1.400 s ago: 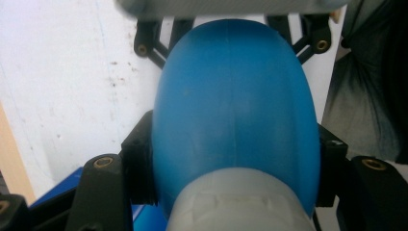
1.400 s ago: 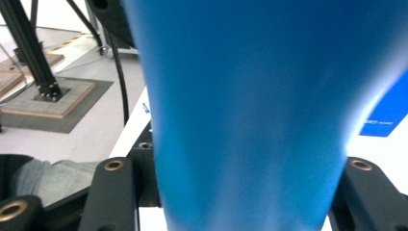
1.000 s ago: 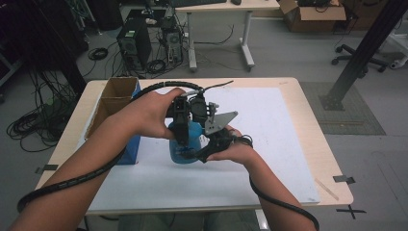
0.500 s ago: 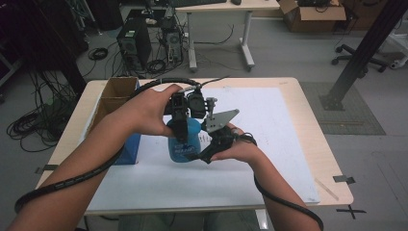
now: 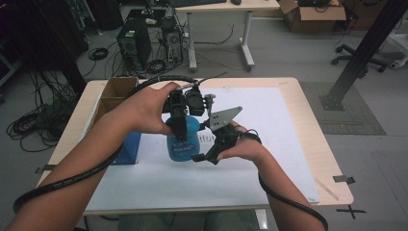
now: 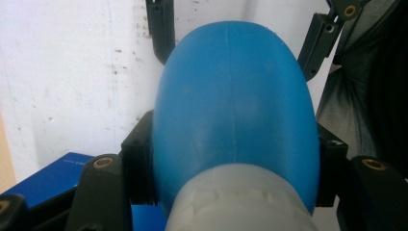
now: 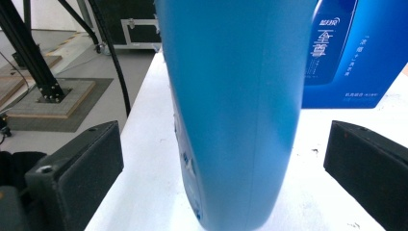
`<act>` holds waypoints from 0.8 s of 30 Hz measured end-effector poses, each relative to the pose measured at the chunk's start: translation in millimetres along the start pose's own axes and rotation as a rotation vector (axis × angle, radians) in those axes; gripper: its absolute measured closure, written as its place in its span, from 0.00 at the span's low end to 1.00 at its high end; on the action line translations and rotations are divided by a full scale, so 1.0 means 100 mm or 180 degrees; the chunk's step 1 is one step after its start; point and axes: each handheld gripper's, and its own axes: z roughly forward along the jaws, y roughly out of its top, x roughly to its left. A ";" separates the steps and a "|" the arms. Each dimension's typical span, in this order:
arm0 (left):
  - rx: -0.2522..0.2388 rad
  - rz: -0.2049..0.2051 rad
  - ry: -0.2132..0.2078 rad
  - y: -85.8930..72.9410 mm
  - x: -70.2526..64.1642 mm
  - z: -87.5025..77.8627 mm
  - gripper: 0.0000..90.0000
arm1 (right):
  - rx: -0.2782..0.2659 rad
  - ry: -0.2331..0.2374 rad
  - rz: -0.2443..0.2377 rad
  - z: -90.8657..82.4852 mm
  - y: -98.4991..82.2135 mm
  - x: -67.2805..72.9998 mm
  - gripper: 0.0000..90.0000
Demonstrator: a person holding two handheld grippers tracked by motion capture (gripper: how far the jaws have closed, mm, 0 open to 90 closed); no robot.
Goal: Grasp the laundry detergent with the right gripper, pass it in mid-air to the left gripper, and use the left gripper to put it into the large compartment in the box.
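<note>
Against the frame half a second back, your left claw (image 5: 181,126) sits on the same spot at the upper part of the blue bottle (image 5: 183,139), and the bottle stands at the same place on the white sheet (image 5: 269,120) that covers the bench (image 5: 308,103). Your right hand (image 5: 240,147) has shifted only slightly; I can make out no other difference.

The bottle stands upright on the sheet, just right of the blue box (image 5: 127,147). In the left gripper view, your left claw's pads (image 6: 138,159) press both flanks of the bottle's shoulder (image 6: 233,106), just below the pale cap (image 6: 238,199); this claw is clamped on the bottle.

Your right claw (image 5: 204,155) sits low at the bottle's right side, opposite the box. In the right gripper view, its jaws stand wide on either side of the bottle's body (image 7: 231,106), with clear gaps of white sheet on both sides; neither jaw touches it. The blue box (image 7: 346,53) shows behind the bottle there, its printed face toward that camera.
</note>
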 end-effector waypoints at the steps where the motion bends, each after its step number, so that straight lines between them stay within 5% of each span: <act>1: 0.0006 -0.0001 -0.0006 0.00 0.00 0.00 0.42 | 0.0035 -0.0003 0.0025 -0.02 0.00 0.00 0.00; 10: 0.0023 -0.0053 -0.0053 -0.02 0.01 -0.04 0.42 | 0.0315 -0.0063 0.0067 -0.23 0.02 -0.06 0.00; 24: 0.0044 -0.0485 -0.0086 -0.11 0.10 -0.15 0.42 | 0.0919 -0.0217 -0.0021 -0.71 0.18 -0.10 0.02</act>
